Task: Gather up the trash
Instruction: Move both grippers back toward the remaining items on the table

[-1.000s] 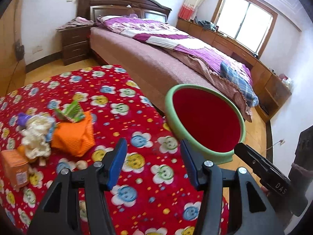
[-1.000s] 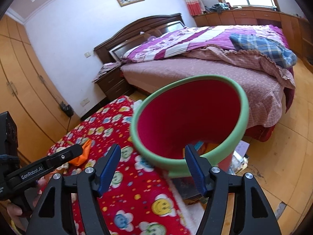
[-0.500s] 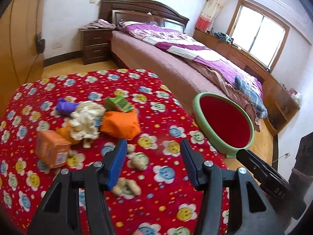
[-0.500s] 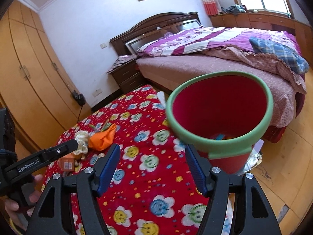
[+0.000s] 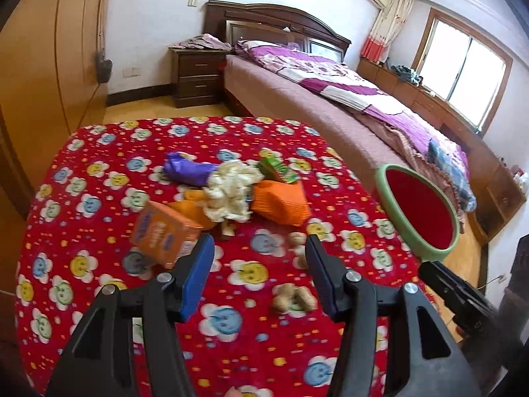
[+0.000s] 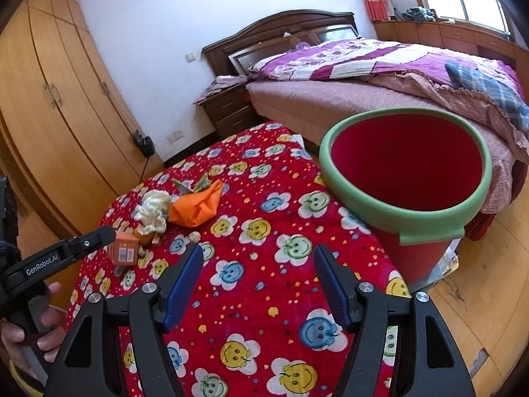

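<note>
Left gripper (image 5: 259, 273) over the red flowered tablecloth (image 5: 99, 231), jaws opening with nothing between them. Right gripper (image 6: 258, 279) spread wide and empty too, above the same cloth. Trash heaped just ahead of the left gripper: orange box (image 5: 163, 236), crumpled white paper (image 5: 229, 195), orange bag (image 5: 281, 203), purple wrapper (image 5: 190, 172), green packet (image 5: 277, 170), a few peanuts (image 5: 292, 297) nearer, blurred. Something brown under the paper, too hidden to name. Red bin with green rim (image 6: 405, 155) beside the cloth's edge, bottom out of sight. Hand (image 6: 29, 334) on the left gripper's handle, partly cut off.
</note>
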A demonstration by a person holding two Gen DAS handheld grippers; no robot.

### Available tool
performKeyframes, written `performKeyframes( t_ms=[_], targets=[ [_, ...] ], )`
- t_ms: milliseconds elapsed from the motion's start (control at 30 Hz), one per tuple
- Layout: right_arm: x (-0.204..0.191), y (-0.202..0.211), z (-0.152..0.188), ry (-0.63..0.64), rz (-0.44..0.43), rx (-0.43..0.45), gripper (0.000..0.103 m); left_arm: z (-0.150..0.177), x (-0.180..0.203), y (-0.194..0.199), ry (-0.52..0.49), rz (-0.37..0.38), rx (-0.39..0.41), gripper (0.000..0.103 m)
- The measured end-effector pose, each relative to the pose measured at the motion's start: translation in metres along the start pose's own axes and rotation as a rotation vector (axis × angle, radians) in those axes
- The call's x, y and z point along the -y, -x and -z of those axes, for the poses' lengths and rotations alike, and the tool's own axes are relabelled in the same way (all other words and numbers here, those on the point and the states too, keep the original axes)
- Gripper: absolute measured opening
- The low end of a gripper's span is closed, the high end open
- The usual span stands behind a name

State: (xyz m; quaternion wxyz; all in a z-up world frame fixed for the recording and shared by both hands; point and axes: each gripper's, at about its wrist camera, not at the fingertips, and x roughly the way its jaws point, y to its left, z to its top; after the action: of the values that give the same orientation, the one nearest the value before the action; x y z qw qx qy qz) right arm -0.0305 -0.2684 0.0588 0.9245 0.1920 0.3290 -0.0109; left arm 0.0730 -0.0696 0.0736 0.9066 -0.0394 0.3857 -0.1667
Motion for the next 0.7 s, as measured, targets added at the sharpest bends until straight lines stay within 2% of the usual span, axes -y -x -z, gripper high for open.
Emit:
performKeyframes(
  t_ms=[133,500,700],
  targets=[
    [-0.003,-0.006,0.004,0.006,0.000,-0.021,0.071,0.003,-0.009,-0.001,-0.030,-0.050,0.007,0.069],
    [-0.006,-0.018,0.012,0.002,0.006,-0.060,0.071,0.008,-0.043,-0.014,-0.065,-0.132,-0.022,0.076],
    [-0.009,-0.026,0.015,0.005,0.015,-0.080,0.071,0.012,-0.064,-0.029,-0.030,-0.125,-0.055,0.078]
  ],
)
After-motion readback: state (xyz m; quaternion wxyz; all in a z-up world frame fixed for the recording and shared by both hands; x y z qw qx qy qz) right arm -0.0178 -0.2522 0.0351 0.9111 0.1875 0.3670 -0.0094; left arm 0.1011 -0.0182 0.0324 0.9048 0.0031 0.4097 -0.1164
